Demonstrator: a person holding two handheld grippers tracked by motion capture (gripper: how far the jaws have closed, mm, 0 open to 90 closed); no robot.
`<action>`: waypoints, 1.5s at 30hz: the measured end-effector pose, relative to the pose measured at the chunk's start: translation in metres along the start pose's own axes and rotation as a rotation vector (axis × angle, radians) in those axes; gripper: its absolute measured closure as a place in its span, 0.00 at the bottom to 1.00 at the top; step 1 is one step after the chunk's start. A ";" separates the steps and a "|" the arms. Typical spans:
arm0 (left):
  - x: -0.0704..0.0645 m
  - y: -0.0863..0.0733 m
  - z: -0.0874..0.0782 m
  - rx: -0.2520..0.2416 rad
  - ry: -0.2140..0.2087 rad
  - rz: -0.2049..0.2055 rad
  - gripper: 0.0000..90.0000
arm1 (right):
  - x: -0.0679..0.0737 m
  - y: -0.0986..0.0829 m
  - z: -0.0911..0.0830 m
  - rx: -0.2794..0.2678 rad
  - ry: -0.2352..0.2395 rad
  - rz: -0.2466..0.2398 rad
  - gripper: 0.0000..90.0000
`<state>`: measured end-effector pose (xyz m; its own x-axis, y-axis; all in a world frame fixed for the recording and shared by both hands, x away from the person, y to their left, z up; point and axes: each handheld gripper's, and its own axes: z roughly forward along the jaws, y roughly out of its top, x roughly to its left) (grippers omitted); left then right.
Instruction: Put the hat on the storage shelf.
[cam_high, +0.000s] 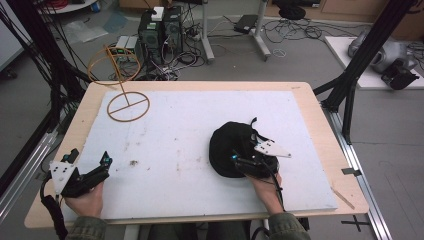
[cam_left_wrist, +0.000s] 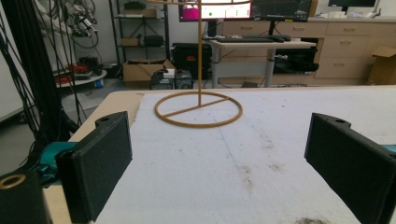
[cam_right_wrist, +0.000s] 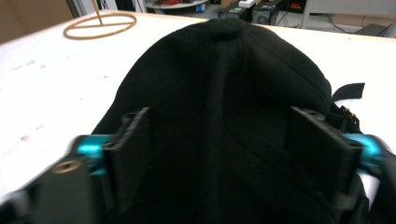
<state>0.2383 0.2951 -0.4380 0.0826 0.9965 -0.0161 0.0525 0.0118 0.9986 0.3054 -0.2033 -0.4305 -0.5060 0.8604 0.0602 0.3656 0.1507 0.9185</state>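
Both tools gape: right tool (cam_right_wrist: 219, 154) straddling the black cap (cam_right_wrist: 219, 70), left tool (cam_left_wrist: 224, 163) over bare board.

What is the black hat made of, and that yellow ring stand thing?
The black cap looks like soft matte woven cloth: stitched seams run to a fabric button on top. The ring stand looks like thin tan wood or perhaps plastic, smooth and rigid; the pictures leave that open.

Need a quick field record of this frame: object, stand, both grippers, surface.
object: black cap, lying on the white mat, right of centre
stand: wire hat stand, far left corner, nothing on it
right gripper: jaws open, straddling the cap
left gripper: jaws open, holding nothing, near left edge, facing the stand
table: wooden, under the mat
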 end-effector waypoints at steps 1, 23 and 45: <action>0.000 0.000 0.000 0.000 0.000 0.000 0.09 | 0.000 0.001 -0.001 0.010 -0.005 0.001 0.42; 0.002 0.000 -0.001 0.005 0.003 -0.009 0.09 | 0.000 0.009 -0.007 0.030 0.021 0.036 0.97; 0.001 -0.001 0.001 0.013 -0.014 -0.015 0.09 | 0.007 0.010 -0.017 -0.066 -0.023 0.028 0.97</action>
<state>0.2391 0.2957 -0.4386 0.0960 0.9949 -0.0324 0.0669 0.0260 0.9974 0.2922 -0.2039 -0.4139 -0.4776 0.8751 0.0782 0.3268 0.0943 0.9404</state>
